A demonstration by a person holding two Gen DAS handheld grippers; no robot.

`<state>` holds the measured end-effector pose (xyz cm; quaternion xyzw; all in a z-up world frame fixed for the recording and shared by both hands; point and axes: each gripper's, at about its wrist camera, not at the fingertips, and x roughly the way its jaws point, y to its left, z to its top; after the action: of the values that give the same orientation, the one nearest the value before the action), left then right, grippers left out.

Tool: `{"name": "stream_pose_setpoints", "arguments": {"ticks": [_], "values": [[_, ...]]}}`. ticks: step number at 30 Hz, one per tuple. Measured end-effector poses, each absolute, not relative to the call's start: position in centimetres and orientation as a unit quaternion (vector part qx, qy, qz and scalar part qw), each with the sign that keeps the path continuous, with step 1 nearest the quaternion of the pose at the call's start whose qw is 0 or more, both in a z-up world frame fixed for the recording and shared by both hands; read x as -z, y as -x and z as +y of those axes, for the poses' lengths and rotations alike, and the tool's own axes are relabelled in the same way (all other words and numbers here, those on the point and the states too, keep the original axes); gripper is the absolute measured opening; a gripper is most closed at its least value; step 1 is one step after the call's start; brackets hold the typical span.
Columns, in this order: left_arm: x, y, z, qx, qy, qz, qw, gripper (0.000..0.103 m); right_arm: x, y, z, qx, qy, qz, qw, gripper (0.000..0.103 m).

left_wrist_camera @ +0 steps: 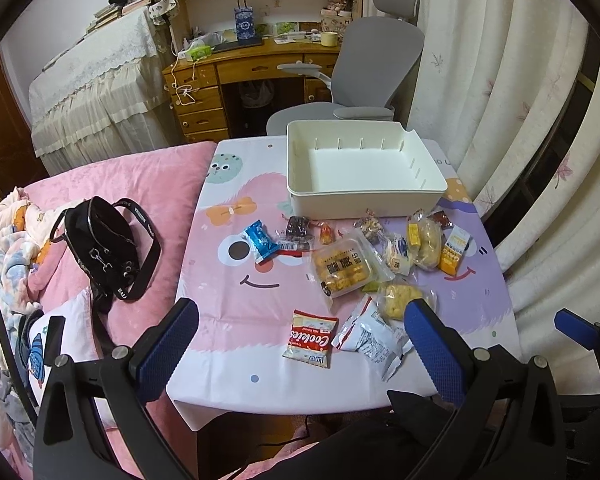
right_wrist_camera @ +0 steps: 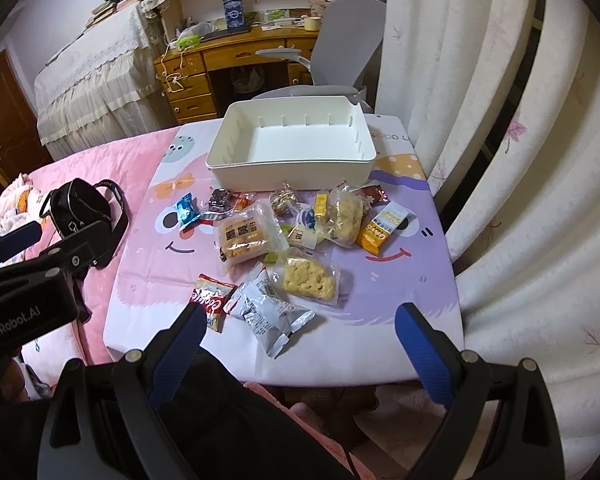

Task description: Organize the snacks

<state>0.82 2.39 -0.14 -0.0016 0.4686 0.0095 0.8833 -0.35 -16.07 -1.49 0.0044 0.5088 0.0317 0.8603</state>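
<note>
**Snack sort: both grippers open, bin bare**

Left gripper (left_wrist_camera: pixel 302 344): jaws spread wide, nothing between the pads, hanging over the near table edge. Right gripper (right_wrist_camera: pixel 300 340): same, open and unloaded.

One white bin (left_wrist_camera: pixel 364 200) stands at the far side of the table (left_wrist_camera: pixel 228 320), nothing inside. All snacks lie loose on the cloth in front of it: one red Cookies packet (left_wrist_camera: pixel 311 338), two white foil packets (right_wrist_camera: pixel 268 312), one blue wrapper (left_wrist_camera: pixel 261 242), one tray pack of pastries (left_wrist_camera: pixel 342 270), two clear-wrapped yellow cakes (right_wrist_camera: pixel 310 278), one orange packet (left_wrist_camera: pixel 454 254). Smaller wrapped pieces near the bin overlap; count unclear.

One black bag (left_wrist_camera: pixel 104 248) lies on the pink bedding, left of the table.
</note>
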Motion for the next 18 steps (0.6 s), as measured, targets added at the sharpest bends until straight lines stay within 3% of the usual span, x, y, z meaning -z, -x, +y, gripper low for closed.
{"name": "stream_pose_setpoints", "arguments": {"ticks": [18], "values": [[5.4,-1.8,5.6,0.042,0.015,0.541,0.84,0.102,4.0,0.9,-11.9,-0.025,0.024,0.522,0.852,0.095]]}}
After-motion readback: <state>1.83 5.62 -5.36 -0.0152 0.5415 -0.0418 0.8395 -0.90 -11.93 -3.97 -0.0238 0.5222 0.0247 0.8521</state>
